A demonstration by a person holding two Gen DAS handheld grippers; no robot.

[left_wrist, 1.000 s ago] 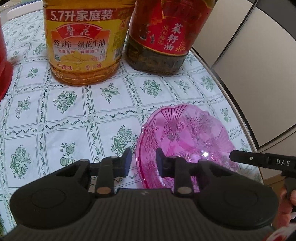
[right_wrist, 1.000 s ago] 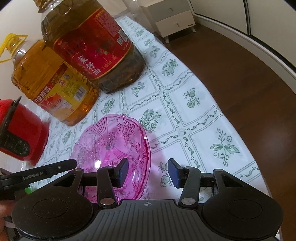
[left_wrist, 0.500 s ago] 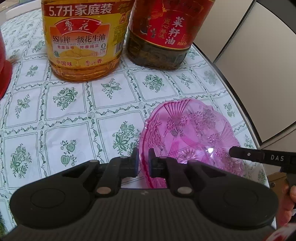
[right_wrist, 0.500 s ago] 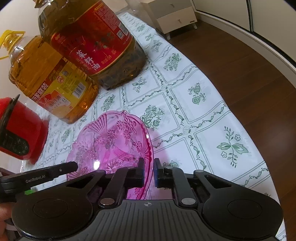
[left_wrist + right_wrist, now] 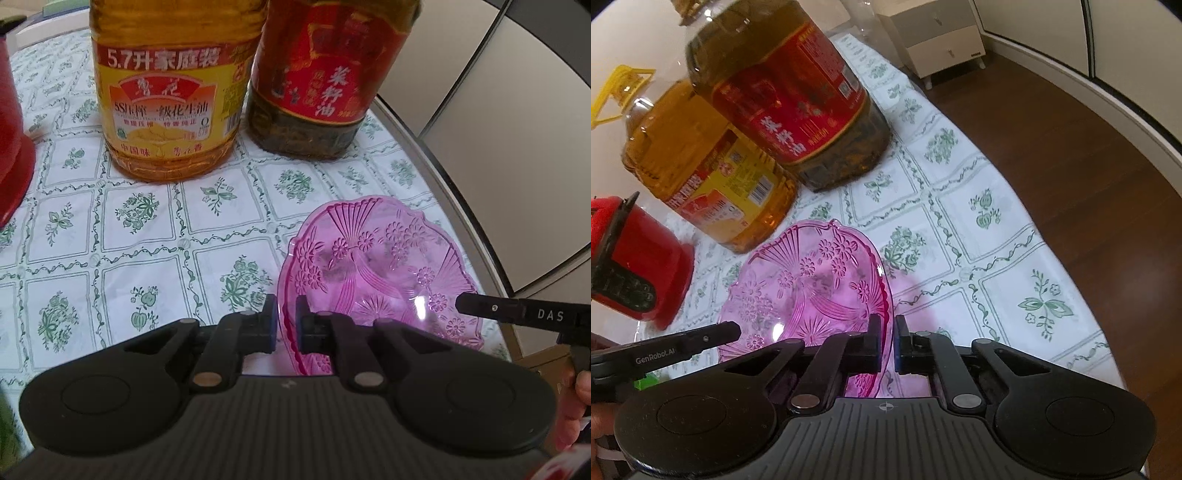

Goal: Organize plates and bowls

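Note:
A clear pink plate point(image 5: 384, 273) with a flower and fan pattern is held over the tablecloth near the table's right edge. My left gripper point(image 5: 286, 325) is shut on its left rim. My right gripper point(image 5: 887, 343) is shut on the opposite rim; the plate point(image 5: 812, 288) looks lifted and tilted in the right wrist view. Each gripper's finger shows in the other's view: the right one point(image 5: 517, 314) and the left one point(image 5: 676, 343).
Two big oil bottles stand behind the plate: a yellow-labelled one point(image 5: 166, 92) and a red-labelled one point(image 5: 321, 74). A red appliance point(image 5: 635, 269) stands to the left. The table's right edge point(image 5: 461, 206) is close. A white cabinet point(image 5: 942, 37) stands on the wooden floor.
Both grippers closed from open onto opposite rims of the pink plate. The plate has since risen and tilted slightly off the cloth.

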